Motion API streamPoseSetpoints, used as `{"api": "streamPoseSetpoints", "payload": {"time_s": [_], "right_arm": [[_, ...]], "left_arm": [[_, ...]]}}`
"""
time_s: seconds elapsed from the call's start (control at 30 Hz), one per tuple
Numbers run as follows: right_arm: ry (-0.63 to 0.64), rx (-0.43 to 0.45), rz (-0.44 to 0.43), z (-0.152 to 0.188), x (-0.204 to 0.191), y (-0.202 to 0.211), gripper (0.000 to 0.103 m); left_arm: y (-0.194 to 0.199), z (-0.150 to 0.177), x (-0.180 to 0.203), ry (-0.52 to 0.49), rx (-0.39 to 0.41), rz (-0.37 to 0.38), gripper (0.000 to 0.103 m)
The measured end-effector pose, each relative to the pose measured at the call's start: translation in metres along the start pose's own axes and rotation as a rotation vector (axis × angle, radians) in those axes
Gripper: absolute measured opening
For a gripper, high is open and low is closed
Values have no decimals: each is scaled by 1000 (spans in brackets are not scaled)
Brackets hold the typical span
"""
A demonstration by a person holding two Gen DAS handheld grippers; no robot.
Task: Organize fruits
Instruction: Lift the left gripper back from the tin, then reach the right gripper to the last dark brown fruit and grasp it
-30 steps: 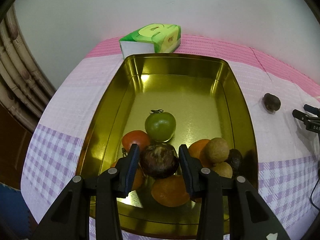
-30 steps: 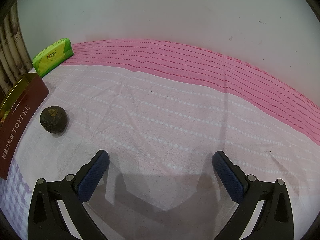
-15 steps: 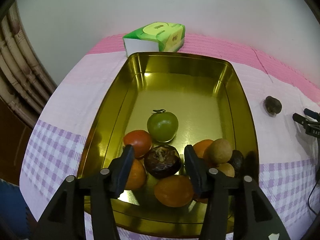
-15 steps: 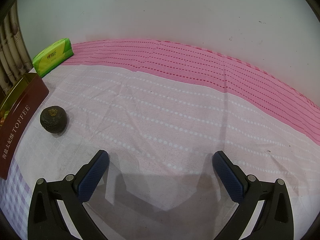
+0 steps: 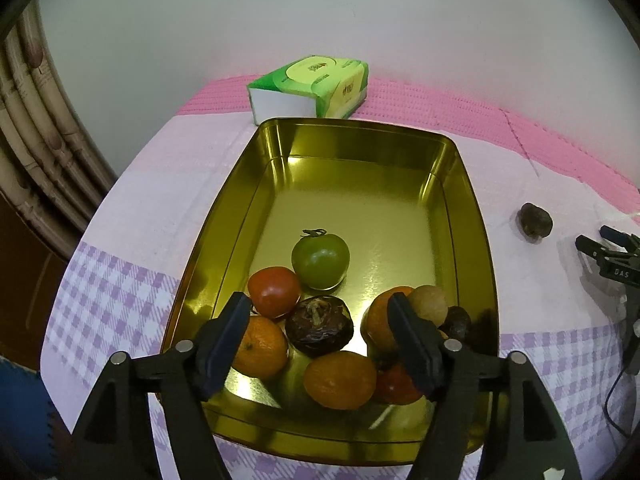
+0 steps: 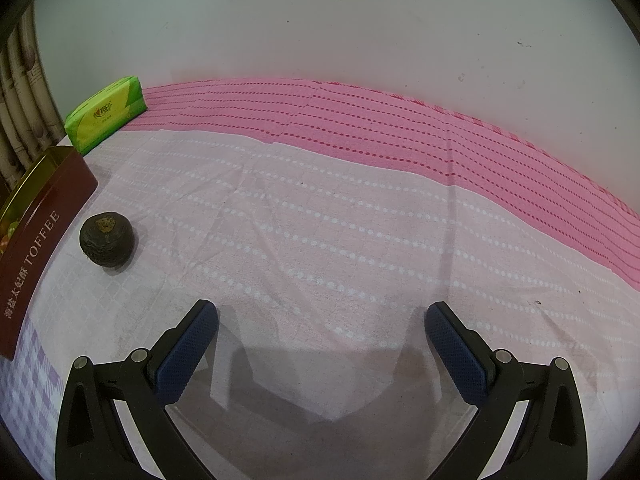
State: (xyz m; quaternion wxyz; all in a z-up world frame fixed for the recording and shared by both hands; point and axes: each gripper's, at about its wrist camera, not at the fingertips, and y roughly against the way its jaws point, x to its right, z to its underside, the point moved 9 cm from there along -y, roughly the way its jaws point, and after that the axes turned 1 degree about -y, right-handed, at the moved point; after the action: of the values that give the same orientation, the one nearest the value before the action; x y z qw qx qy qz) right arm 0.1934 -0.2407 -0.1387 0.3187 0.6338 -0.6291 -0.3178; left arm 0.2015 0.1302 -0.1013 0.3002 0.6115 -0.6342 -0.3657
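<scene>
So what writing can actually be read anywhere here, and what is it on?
"TOFFEE": dark red outer side of the gold metal tin, after some Chinese characters that I cannot read reliably.
"DAS": black right tool, seen from the left camera; possibly cut off.
Green tissue pack: logo and print too small to read.

Plain white wall (image 6: 320,20), bamboo furniture (image 5: 36,152), pink-and-lilac tablecloth (image 6: 360,220)

Fruit gathered at the near end of a tin (image 5: 472,216) on a cloth-covered table (image 6: 360,240).

A tissue pack (image 5: 310,86) is set just beyond the tin's far edge. One fruit (image 6: 106,239) is left on the cloth just right of the tin. A stemmed fruit (image 5: 320,261) is placed farthest in among the pile.
</scene>
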Motion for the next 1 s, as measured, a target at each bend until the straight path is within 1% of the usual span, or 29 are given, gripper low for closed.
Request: {"api": "streamPoseSetpoints", "payload": {"time_s": [0.13, 0.27, 0.33, 0.5, 0.63, 0.83, 0.93, 1.0], "right_arm": [[-6, -2, 1, -1, 0, -1, 103], [-8, -44, 2, -3, 1, -3, 103], [-21, -59, 10, -4, 2, -5, 103], [-48, -54, 30, -4, 3, -6, 103], [-59, -55, 38, -5, 3, -6, 103], [-63, -56, 40, -7, 3, -7, 103], [-67, -58, 44, -6, 2, -6, 103], [-60, -62, 40, -6, -2, -6, 103]], "left_arm": [[6, -3, 0, 3, 14, -3, 71], [12, -7, -3, 19, 24, -5, 80], [14, -8, -5, 26, 28, -9, 82], [23, -8, -8, 40, 43, -16, 87], [29, -4, -13, 60, 44, -21, 92], [42, 7, -23, 85, 40, -30, 93], [50, 12, -31, 98, 48, -42, 99], [54, 14, -37, 104, 51, -54, 99]]}}
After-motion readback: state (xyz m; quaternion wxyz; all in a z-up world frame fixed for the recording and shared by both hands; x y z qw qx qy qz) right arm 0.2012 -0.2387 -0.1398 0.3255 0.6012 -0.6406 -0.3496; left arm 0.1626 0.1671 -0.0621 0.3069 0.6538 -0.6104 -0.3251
